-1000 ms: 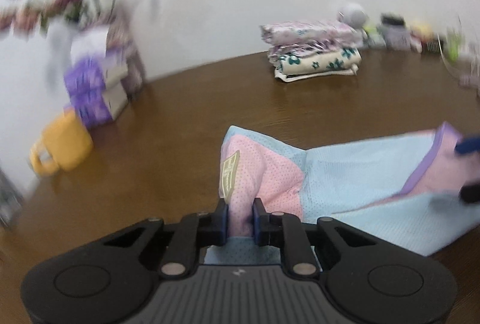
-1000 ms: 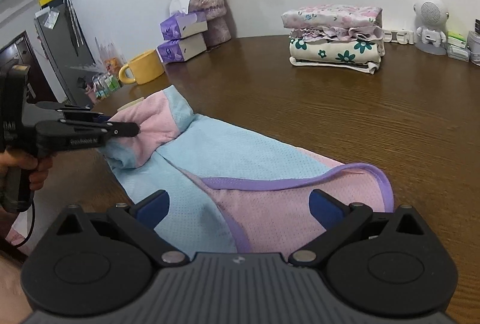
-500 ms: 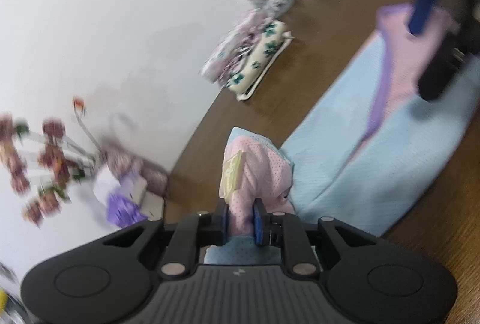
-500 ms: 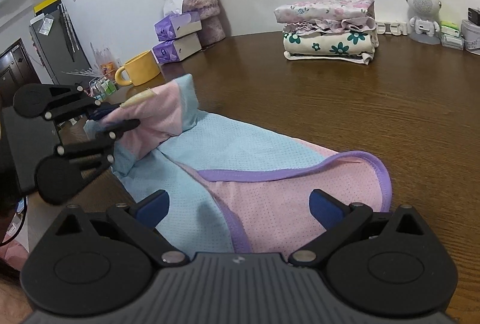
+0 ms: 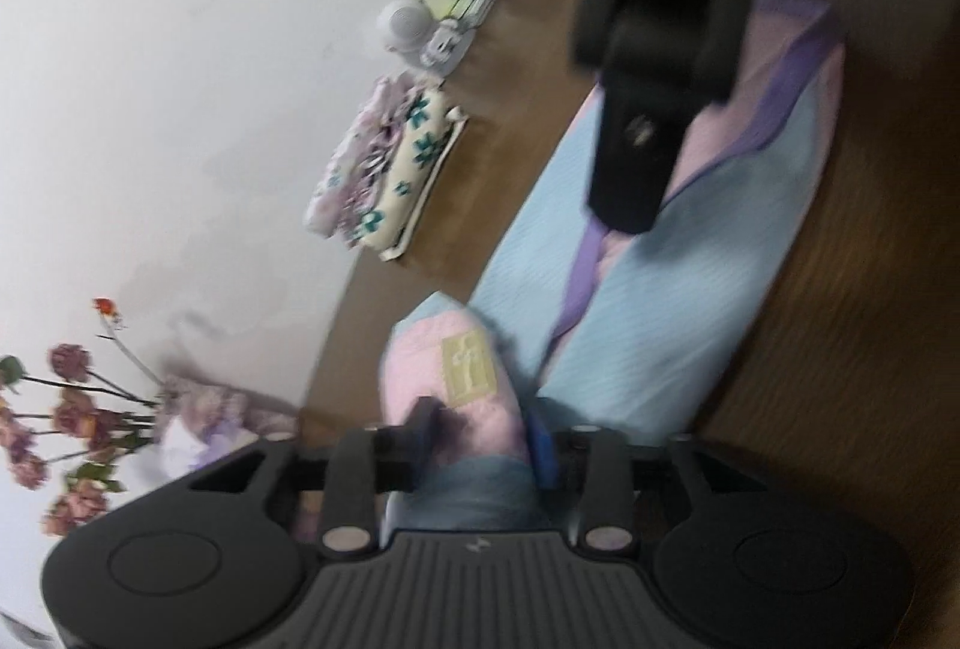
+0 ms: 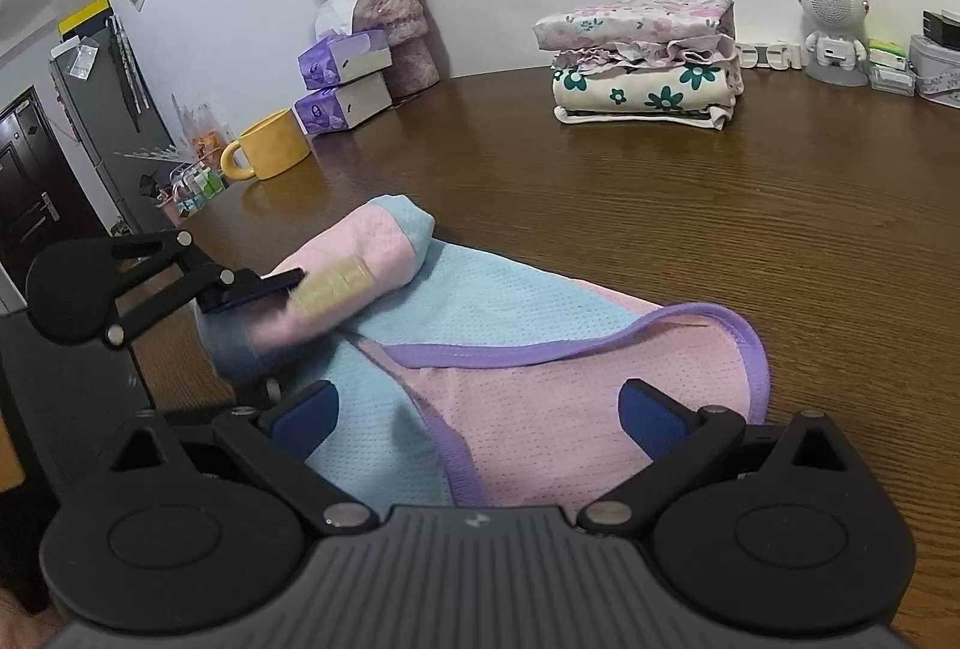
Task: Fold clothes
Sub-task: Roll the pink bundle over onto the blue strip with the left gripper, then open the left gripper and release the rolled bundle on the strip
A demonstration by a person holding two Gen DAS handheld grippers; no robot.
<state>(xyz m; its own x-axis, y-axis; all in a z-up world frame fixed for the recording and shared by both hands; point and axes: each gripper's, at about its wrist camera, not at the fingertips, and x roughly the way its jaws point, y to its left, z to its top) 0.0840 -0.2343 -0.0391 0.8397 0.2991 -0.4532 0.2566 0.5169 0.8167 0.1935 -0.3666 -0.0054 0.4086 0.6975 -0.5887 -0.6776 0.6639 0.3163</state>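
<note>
Left gripper (image 5: pixel 480 439) jaws just opening, rolled end of pink-and-blue mesh garment (image 6: pixel 480 325) loose between them, garment spread under wide-open, empty right gripper (image 6: pixel 480 409), brown wooden table (image 6: pixel 750 205), folded floral clothes stack (image 6: pixel 645 60) beyond

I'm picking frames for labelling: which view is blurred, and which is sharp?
Left wrist view: tilted and motion-smeared, with the stack of folded clothes and flowers soft. Right wrist view: sharp, fisheye-bowed table, only the fold of the pink and blue garment by the left gripper is smeared.
</note>
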